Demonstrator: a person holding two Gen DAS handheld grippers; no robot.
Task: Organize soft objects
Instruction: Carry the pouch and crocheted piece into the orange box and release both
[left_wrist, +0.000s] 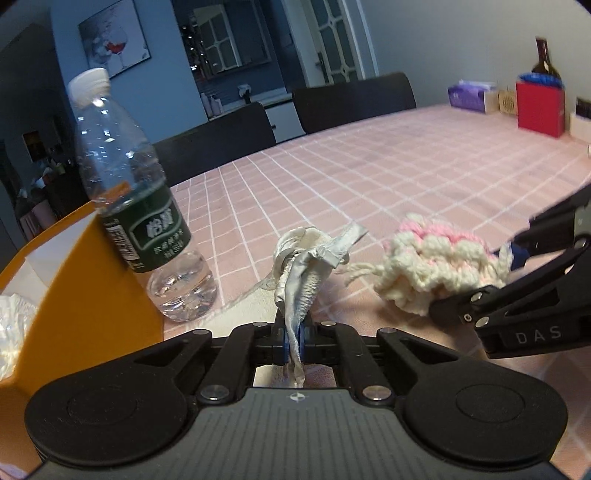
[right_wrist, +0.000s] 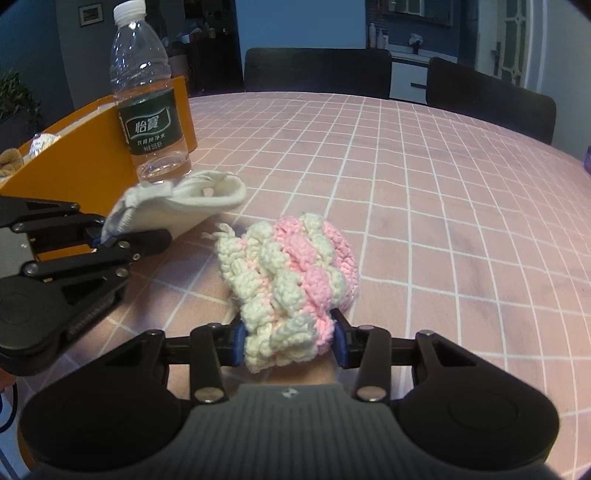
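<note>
At far left stands an orange box; only the right wrist view shows a brown furry thing inside it, while the left wrist view shows crumpled white material there. Just beside the box's wall stands a clear water bottle with a green label and white cap, upright in the right view, leaning in the fisheye of the left.

Next comes the left gripper, clenched on the gathered end of a white drawstring pouch. The right view shows the pouch as a flat bag reaching toward the bottle's base; the left view sees only its bunched neck and cords.

Further right, the right gripper grasps a pink-and-cream crocheted piece, its blue pads pressing both sides. The piece lies on the pink checked tablecloth, near the pouch.

Only the left view shows the far right end of the table: a purple tissue box, a red bag and a dark bottle. Dark chairs stand behind.
</note>
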